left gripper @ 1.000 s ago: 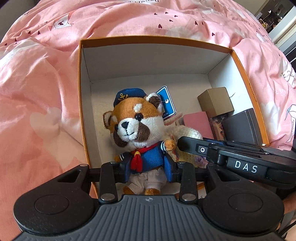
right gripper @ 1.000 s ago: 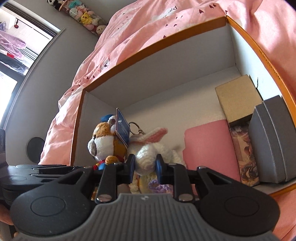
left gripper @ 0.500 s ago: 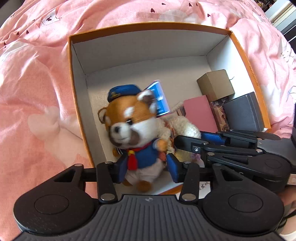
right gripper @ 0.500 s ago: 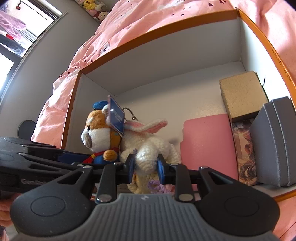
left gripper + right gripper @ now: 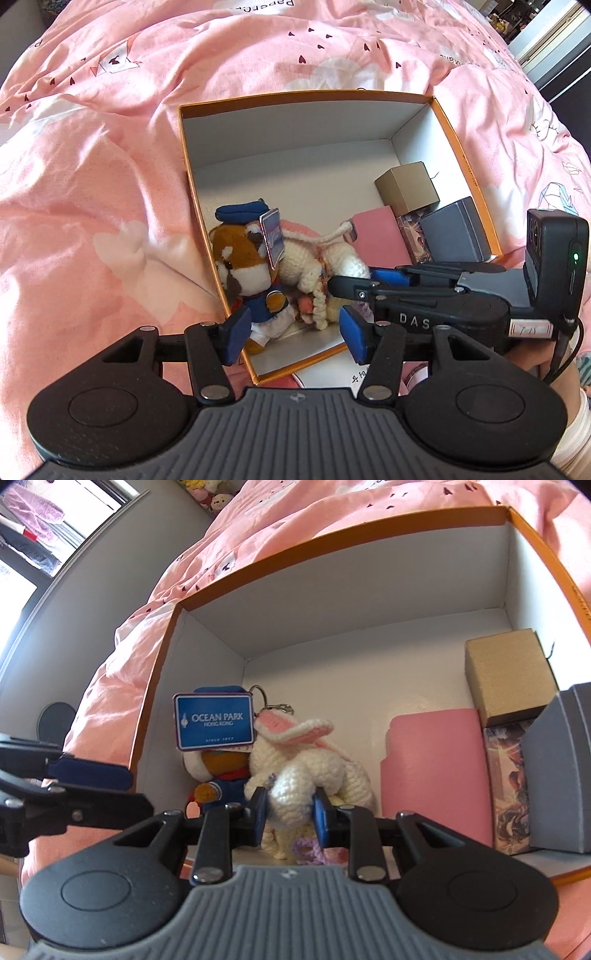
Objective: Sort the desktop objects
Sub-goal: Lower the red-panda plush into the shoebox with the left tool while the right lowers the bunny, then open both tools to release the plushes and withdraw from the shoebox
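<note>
Left gripper [image 5: 293,334] jaws just opened, wide, clear of brown plush sailor bear [image 5: 251,273] inside orange cardboard box [image 5: 458,147]; right gripper [image 5: 288,818] clamps white crocheted rabbit [image 5: 306,771] beside it.

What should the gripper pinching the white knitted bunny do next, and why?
Probably let go. The right gripper is closed on the white bunny, which already sits on the floor of the orange box beside the sailor plush. The left gripper, jaws just opened, has already freed that plush.
</note>
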A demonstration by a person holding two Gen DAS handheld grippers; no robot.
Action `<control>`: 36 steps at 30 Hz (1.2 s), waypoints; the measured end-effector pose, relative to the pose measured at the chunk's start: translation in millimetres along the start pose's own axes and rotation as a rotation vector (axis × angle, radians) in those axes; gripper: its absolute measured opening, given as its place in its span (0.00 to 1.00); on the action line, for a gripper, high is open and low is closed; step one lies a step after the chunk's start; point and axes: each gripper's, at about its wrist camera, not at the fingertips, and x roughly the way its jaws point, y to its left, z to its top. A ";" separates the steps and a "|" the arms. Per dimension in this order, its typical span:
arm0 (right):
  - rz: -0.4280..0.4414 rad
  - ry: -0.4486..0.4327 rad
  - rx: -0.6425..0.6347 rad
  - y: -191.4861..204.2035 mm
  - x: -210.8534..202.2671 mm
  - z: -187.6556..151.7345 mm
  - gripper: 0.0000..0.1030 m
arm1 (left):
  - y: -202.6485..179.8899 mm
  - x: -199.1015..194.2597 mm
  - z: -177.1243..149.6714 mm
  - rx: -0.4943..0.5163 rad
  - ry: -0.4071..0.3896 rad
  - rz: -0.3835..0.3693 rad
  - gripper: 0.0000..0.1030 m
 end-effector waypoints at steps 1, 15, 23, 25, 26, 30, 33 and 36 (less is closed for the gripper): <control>0.001 -0.001 -0.005 0.5 0.4 -0.6 0.30 | -0.7 -0.7 -1.8 0.007 -0.004 0.001 0.60; -0.083 -0.113 -0.152 18.7 -44.7 -14.0 0.47 | -12.4 -29.3 -28.1 0.072 -0.057 0.026 0.60; -0.100 -0.224 -0.276 31.1 -87.5 -38.0 0.52 | -20.6 -50.3 -46.1 0.115 -0.112 0.056 0.60; -0.100 -0.255 -0.289 33.1 -98.5 -45.4 0.52 | -20.7 -52.8 -50.5 0.114 -0.119 0.065 0.60; -0.102 -0.269 -0.296 33.8 -102.8 -48.2 0.52 | -20.2 -54.4 -53.0 0.111 -0.122 0.068 0.60; -0.134 -0.310 -0.353 37.9 -118.1 -64.3 0.52 | -19.1 -63.4 -64.6 0.105 -0.149 0.073 0.60; -0.165 -0.328 -0.398 39.7 -125.3 -76.0 0.53 | -19.4 -69.5 -74.7 0.107 -0.176 0.076 0.60; -0.195 -0.343 -0.426 38.7 -130.3 -86.2 0.57 | -20.3 -71.5 -85.9 0.108 -0.208 0.077 0.60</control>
